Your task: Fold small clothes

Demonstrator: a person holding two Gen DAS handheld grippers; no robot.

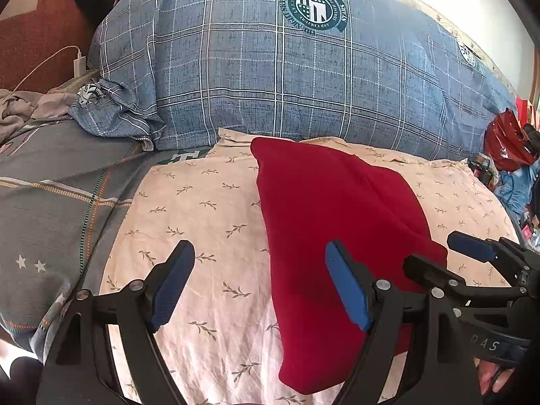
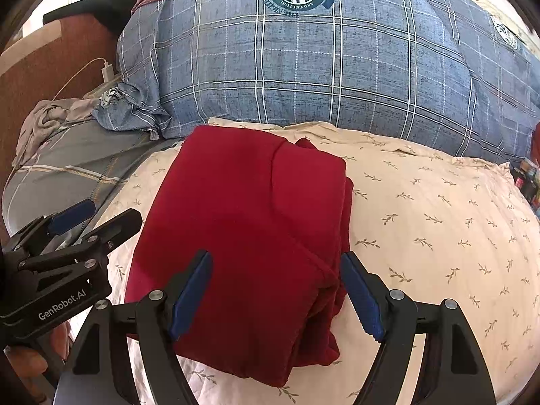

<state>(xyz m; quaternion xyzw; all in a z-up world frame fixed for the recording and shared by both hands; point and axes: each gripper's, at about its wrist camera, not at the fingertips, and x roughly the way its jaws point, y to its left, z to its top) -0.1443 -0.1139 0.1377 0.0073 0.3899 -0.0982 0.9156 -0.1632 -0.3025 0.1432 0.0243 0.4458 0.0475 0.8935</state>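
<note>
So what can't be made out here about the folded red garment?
- Red garment: its type; the folds hide its shape in both views.
- Its near edge: the right gripper partly covers it in the right wrist view.
- Its right side: both grippers cover it in the left wrist view.

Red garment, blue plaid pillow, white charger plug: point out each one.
Red garment (image 2: 243,222): right wrist view, centre of folded top layer.
Blue plaid pillow (image 1: 270,84): left wrist view, middle of its front.
White charger plug (image 1: 80,64): left wrist view, plug body.
</note>
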